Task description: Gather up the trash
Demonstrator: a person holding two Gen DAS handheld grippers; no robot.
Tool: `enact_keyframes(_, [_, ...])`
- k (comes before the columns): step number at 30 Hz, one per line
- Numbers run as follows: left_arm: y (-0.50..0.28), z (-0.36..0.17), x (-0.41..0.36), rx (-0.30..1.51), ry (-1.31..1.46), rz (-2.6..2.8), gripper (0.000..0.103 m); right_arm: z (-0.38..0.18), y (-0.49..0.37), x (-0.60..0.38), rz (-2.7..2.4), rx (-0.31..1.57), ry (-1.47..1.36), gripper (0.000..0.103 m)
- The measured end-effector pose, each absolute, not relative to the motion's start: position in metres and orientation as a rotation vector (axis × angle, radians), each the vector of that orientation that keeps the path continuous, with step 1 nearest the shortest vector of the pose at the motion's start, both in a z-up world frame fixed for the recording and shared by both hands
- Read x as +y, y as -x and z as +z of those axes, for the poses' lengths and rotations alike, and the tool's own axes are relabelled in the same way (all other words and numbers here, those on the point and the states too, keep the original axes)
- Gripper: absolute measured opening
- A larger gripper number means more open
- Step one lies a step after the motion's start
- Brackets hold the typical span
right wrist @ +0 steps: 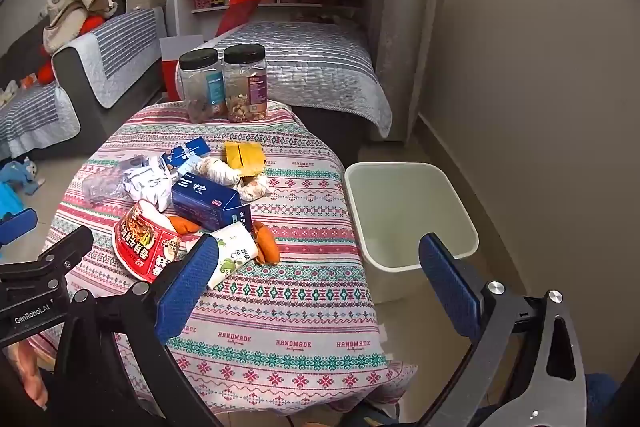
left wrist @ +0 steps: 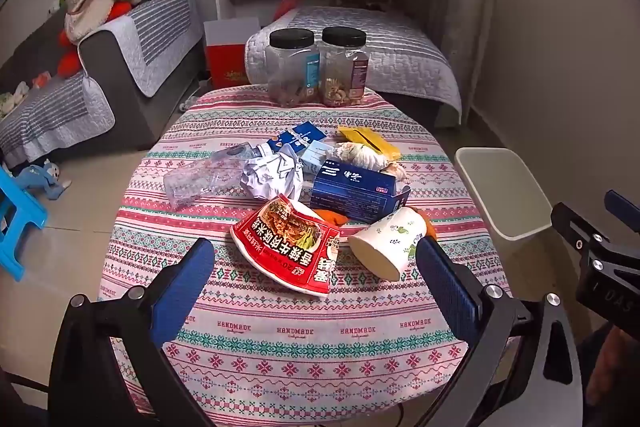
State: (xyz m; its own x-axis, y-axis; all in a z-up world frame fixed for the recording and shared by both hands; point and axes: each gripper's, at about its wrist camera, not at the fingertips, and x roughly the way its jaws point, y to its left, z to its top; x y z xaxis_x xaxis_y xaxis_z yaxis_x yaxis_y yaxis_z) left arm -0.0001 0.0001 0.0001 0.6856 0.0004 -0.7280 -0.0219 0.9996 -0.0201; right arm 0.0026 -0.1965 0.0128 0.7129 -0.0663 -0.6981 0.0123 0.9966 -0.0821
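Both my grippers, left gripper [left wrist: 314, 281] and right gripper [right wrist: 320, 267], hover spread wide, empty. Trash sits piled mid-table beside the bin [right wrist: 412, 215]; the tipped paper cup [left wrist: 386, 241] could roll off if nudged.

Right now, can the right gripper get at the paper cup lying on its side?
Probably yes. The right gripper is open, and the paper cup lies at the near edge of the pile with only bare tablecloth before it.
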Motion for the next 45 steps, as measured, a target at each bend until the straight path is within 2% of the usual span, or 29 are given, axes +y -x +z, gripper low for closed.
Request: enact_keyframes(45, [-0.0047, -0.0052, 0.0061, 0.850, 0.055, 0.008, 0.097, 0.0065, -0.0047, -0.1879, -0.038, 0.793, 0.111, 0.096])
